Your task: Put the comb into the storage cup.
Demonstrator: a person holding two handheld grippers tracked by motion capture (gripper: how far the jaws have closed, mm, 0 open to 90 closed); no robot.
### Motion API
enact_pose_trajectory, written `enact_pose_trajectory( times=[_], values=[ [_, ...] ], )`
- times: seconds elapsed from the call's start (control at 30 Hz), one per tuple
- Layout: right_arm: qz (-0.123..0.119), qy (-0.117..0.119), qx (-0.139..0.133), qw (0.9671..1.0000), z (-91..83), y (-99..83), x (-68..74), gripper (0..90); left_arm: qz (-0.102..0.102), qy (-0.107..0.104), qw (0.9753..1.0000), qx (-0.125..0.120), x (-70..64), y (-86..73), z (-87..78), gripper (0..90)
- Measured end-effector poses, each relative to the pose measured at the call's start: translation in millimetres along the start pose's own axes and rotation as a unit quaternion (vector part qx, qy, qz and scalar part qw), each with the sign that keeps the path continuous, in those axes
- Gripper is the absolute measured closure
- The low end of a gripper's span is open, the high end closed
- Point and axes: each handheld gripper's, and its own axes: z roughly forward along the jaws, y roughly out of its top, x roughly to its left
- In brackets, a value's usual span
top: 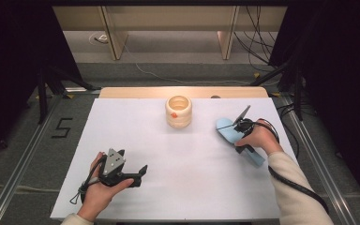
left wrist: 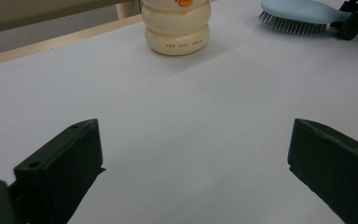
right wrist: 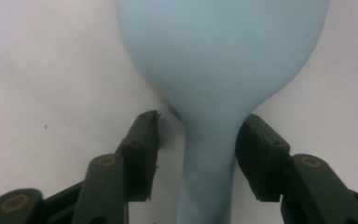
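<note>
Near the front edge of the tabletop point(top: 122, 119), toward its left corner, the left gripper point(top: 143, 169) rests in the person's hand with jaws spread wide and holding nothing. Farther back by the right edge, the right gripper point(right wrist: 198, 140) straddles the neck of the blue hairbrush point(right wrist: 221, 60), jaws parted, a gap visible on one side. A cream holder point(top: 178, 111) stands near the back edge.

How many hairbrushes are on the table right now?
1. The light blue hairbrush lies bristles-down at the table's right side, its handle between the open jaws of the right gripper.
</note>
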Motion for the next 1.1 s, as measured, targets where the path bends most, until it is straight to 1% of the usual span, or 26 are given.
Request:
enact_pose_trajectory(
  times=[0.03,0.07,0.1,0.13,0.17,0.23,0.27,0.47,0.6,0.8,0.9,1.0,1.1],
  values=[
    [0.0,0.0,0.0,1.0,0.0,0.0,0.0,54.0,0.0,0.0,1.0,0.0,0.1,0.0,0.1,2.7],
    [0.013,0.0,0.001,0.9999,0.1,0.7,-0.5,56.5,0.0,0.0,1.0,0.0,0.1,0.0,0.0,2.7],
    [0.013,0.0,0.001,0.9999,0.1,0.7,-0.5,56.5,0.0,0.0,1.0,0.0,0.1,-0.1,0.1,2.7],
    [0.013,0.001,0.005,0.9999,-0.3,1.4,-0.2,60.1,0.0,0.0,1.0,0.0,0.0,0.0,0.0,2.7],
    [0.013,0.001,0.005,0.9999,-0.3,1.4,-0.2,60.1,0.0,0.0,1.0,0.0,0.0,0.0,0.0,2.7],
    [0.011,0.0,0.008,0.9999,-0.7,2.3,0.5,64.3,0.001,0.0,1.0,0.0,0.0,0.0,0.1,2.7],
    [0.01,-0.002,0.01,0.9999,-0.9,2.9,1.6,69.4,0.001,0.0,1.0,0.0,0.0,0.0,0.0,2.8],
    [0.015,-0.007,0.008,0.9998,-0.8,2.7,3.1,70.1,0.002,0.0,1.0,0.001,-0.3,0.0,0.0,2.8],
    [0.013,-0.007,0.007,0.9999,-0.6,2.2,3.0,70.3,0.001,0.0,1.0,0.0,-0.4,0.0,0.0,2.8],
    [0.02,-0.006,0.009,0.9997,-1.1,2.4,3.0,70.3,0.001,0.0,1.0,0.0,-0.1,0.0,0.0,2.8],
    [0.024,-0.003,0.0,0.9997,-1.0,0.5,2.4,70.4,0.001,0.0,1.0,0.0,-0.1,-0.1,0.0,2.8],
    [0.023,-0.002,-0.008,0.9997,-1.3,-2.1,1.5,70.4,0.001,0.0,1.0,0.001,-0.2,-0.1,0.2,2.8],
    [0.023,-0.001,-0.01,0.9997,-1.8,-3.3,1.0,70.5,0.001,0.0,1.0,0.001,-0.4,-0.1,0.2,2.8]
  ],
)
